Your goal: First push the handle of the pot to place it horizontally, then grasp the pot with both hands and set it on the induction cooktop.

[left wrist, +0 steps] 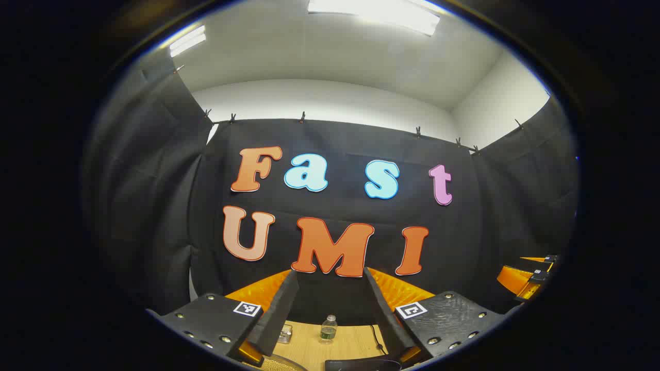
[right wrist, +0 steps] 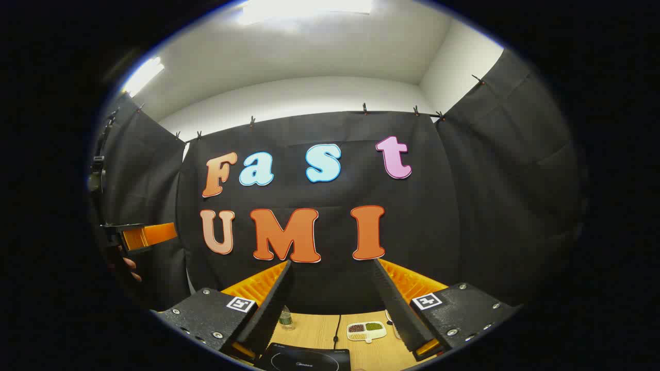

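Both grippers are raised and face the booth's wall, high above the wooden table point(left wrist: 340, 342). In the left gripper view my left gripper point(left wrist: 330, 272) stands open with nothing between its fingers. A dark corner of the induction cooktop point(left wrist: 361, 365) shows at the bottom edge. Beside it is a curved pale rim point(left wrist: 278, 364); I cannot tell whether it belongs to the pot. In the right gripper view my right gripper point(right wrist: 332, 263) is open and empty too. Below it lies the black induction cooktop point(right wrist: 309, 359).
A small water bottle point(left wrist: 328, 327) and a glass jar point(left wrist: 284, 334) stand at the table's back. A cable point(right wrist: 337, 325) runs from the cooktop. A white tray of beans point(right wrist: 366, 331) lies to its right. The other gripper point(right wrist: 147, 236) and a hand point(right wrist: 126, 268) show far left.
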The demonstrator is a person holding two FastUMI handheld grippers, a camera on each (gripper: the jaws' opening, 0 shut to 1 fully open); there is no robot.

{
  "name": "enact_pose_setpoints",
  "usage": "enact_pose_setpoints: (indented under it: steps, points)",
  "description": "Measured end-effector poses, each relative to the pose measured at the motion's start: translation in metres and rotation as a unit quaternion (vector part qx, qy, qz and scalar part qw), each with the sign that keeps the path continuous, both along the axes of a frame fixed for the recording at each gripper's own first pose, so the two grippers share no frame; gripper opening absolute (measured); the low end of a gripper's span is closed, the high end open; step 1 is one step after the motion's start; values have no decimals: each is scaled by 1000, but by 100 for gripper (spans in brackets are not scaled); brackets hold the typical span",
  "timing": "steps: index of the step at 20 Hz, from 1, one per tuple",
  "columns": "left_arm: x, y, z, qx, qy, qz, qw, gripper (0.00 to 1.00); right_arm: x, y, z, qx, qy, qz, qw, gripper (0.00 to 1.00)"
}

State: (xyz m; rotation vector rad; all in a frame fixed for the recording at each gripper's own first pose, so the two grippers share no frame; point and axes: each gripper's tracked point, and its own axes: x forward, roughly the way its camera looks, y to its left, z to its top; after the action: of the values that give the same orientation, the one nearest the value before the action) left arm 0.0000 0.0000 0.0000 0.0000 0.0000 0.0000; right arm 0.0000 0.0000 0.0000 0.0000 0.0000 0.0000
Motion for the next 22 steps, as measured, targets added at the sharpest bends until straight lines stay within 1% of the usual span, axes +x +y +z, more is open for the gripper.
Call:
enact_pose_setpoints:
  steps: [1,2,3,4,6,8,11,12,15,21,22]
  points:
    - [-1,-1,0,0,-1,1,1000,80,0,0,-2,1,2,1,1000,95]
    - [-3,-3,1,0,-2,0,1000,80,0,-2,-3,1,4,0,1000,100]
    - [-3,-3,1,1,-1,1,1000,78,0,-2,-4,1,5,1,1000,100]
    - [-5,-4,1,3,-2,1,1000,78,0,-3,-4,2,5,0,1000,95]
    - [-6,-5,2,7,-4,2,1000,80,-1,-2,-4,2,6,2,1000,95]
    - [-7,-7,3,5,-3,3,1000,78,-3,-4,-4,2,5,3,1000,95]
    - [-11,-7,7,4,-7,3,1000,80,-4,-7,-2,5,2,0,1000,95]
    - [-11,-6,11,5,-9,3,1000,78,-4,-7,-2,7,2,0,1000,95]
    - [-13,-4,12,8,-15,7,1000,78,-6,-7,-1,8,1,-1,1000,95]
    - [-14,-3,-10,13,12,6,1000,78,-9,0,-4,1,-1,6,1000,95]
    - [-15,-3,-15,14,18,4,1000,78,-10,1,-5,0,1,7,1000,100]
